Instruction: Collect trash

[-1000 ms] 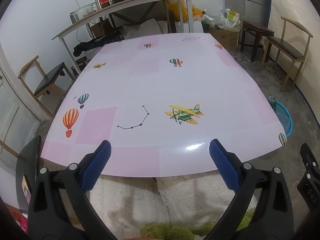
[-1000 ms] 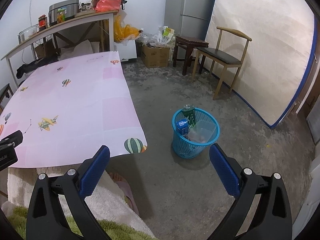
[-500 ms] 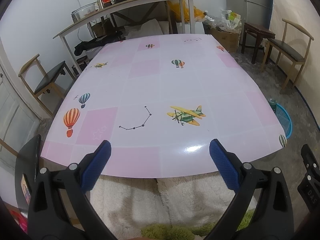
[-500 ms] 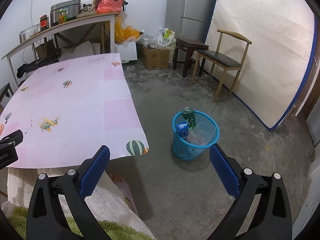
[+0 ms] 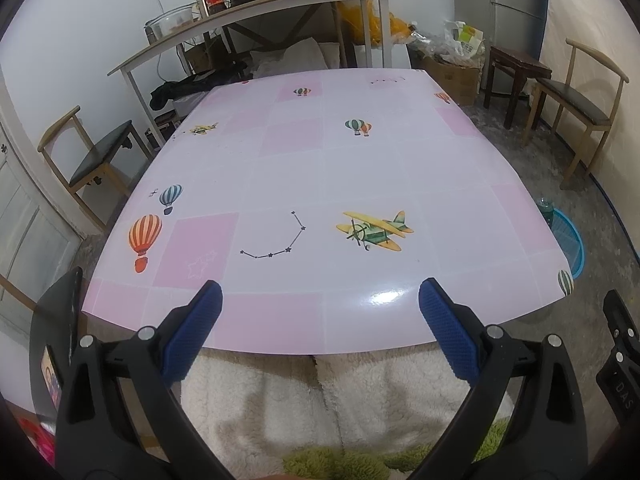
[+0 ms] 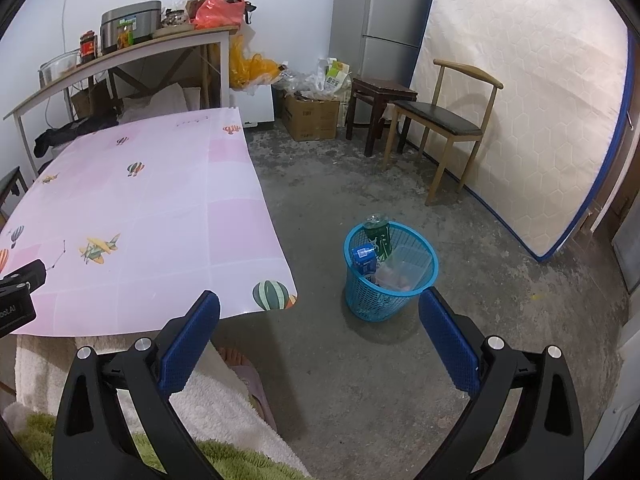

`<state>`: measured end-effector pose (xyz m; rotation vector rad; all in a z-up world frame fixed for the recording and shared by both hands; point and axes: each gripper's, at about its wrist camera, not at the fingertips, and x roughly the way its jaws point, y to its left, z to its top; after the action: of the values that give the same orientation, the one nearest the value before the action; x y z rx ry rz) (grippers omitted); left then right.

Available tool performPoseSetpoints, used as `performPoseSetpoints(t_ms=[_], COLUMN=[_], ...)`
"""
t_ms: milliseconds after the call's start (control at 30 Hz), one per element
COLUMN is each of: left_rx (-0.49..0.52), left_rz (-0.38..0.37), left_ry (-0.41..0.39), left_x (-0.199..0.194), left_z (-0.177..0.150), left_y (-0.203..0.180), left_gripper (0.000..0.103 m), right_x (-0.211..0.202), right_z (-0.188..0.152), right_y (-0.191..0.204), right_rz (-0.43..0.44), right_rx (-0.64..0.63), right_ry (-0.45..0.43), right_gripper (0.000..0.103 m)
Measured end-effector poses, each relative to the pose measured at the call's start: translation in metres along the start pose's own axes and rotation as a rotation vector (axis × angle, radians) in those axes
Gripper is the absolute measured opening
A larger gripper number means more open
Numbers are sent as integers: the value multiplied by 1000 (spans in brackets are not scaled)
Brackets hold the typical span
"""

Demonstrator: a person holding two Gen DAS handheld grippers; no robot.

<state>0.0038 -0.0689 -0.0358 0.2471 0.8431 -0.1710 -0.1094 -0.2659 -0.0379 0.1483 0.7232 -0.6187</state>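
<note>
Pulling back slightly, both views widen since a second ago. Left tool and right tool spread apart, holding nothing. Desk bare; trash sits in blue basket on the floor, so collecting looks done.

Left wrist view: looks forward and down across the pink table from just beyond its near edge, fingers framing the lower corners. Right wrist view: faces the concrete floor, blue basket at centre, table at left. Shared: table, shelf, wooden chair, basket
</note>
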Motion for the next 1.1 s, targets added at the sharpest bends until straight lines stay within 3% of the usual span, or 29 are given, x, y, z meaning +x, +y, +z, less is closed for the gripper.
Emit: performPoseSetpoints(t_ms=[1100], left_rx=[-11], left_rz=[2], left_ry=[1], left_x=[-1], left_z=[-2], left_y=[1], left_gripper=[95], right_x=[-5], right_z=[3], right_y=[3], right_rz=[0], right_rx=[2], right_ry=[-6], right_gripper=[97])
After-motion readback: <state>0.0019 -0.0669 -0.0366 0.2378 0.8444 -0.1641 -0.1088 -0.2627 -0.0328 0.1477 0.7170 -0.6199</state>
